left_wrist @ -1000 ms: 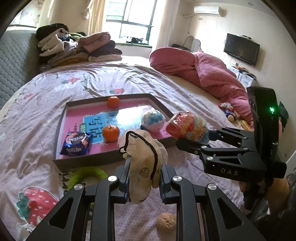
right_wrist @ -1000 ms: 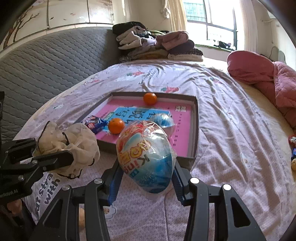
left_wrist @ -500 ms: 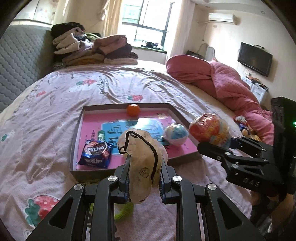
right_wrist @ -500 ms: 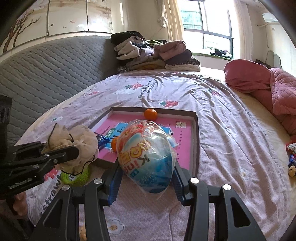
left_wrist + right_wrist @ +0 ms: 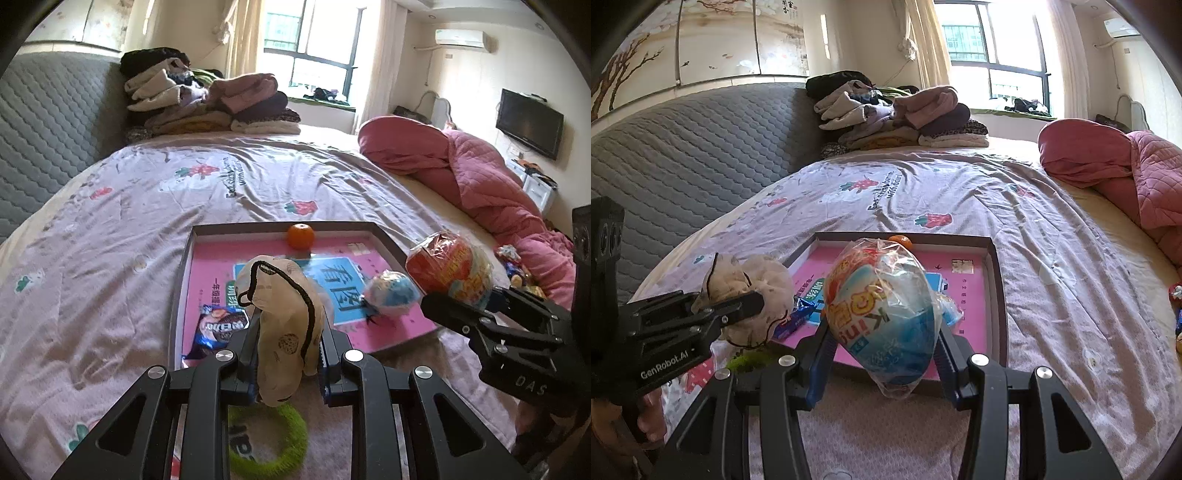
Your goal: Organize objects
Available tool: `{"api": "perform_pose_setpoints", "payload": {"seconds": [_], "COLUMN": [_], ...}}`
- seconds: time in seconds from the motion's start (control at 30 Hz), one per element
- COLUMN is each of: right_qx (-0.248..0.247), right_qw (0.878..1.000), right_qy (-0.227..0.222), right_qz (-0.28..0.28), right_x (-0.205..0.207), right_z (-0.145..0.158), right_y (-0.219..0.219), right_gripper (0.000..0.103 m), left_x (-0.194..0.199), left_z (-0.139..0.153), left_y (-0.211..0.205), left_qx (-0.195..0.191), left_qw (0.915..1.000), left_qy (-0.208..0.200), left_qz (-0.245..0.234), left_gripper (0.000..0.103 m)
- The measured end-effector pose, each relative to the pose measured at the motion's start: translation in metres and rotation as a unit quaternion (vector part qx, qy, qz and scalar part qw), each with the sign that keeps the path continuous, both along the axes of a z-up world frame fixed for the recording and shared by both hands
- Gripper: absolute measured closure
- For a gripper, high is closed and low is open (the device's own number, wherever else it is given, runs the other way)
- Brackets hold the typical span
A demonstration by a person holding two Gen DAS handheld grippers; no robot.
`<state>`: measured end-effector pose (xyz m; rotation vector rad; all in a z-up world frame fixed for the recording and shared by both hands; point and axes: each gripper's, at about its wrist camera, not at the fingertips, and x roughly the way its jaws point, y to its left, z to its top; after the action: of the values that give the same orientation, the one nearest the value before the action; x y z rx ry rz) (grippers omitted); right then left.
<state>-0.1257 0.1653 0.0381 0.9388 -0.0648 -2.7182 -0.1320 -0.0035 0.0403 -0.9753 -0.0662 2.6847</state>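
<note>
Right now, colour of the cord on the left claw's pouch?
Black, on a beige drawstring pouch; clearest in the left wrist view.

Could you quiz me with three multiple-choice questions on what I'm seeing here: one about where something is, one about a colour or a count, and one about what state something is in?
1. Where does the green fuzzy ring lie?
A. On the bedsheet, on the near side of the tray
B. Inside the tray
C. On the pile of clothes

2. What colour is the floor of the tray?
A. Green
B. Pink
C. White

3. How is the big wrapped egg held?
A. It lies loose in the tray
B. It is clamped in the right gripper
C. It hangs from a string

Answers:
1 A: the ring rests on the sheet outside the tray's near rim.
2 B: pink shows around the blue print.
3 B: both fingers press on its sides above the bed.
</note>
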Motion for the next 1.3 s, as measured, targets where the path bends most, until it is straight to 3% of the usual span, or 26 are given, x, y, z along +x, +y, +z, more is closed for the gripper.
{"api": "perform_pose_setpoints", "payload": {"seconds": [0.43, 0.93, 1.1, 1.3], "right_qx": [0.023, 0.029, 0.037, 0.043], "right_qw": [0.999, 0.999, 0.999, 0.999], "right_qy": [0.026, 0.035, 0.028, 0.016], "right_qz": [-0.017, -0.023, -0.022, -0.02], "right_x": [-0.028, -0.068, -0.078, -0.09], "right_z": [0.016, 0.026, 0.02, 0.01], "right_y": [-0.006, -0.012, -0.013, -0.015], "right_gripper": [0.054, 0.054, 0.054, 0.054], "left_x": [-0.029, -0.077, -0.099, -0.117], "left_z": [0.01, 0.0, -0.011, -0.021], "left_y": [-0.006, -0.001, -0.007, -0.011], "left_qx": [-0.033, -0.03, -0.016, -0.026], "left_qw": [0.9984, 0.9985, 0.9982, 0.9971], "left_qy": [0.027, 0.005, -0.021, -0.039], "left_qz": [0.036, 0.047, 0.053, 0.06], "left_gripper": [0.079, 0.079, 0.079, 0.079]}}
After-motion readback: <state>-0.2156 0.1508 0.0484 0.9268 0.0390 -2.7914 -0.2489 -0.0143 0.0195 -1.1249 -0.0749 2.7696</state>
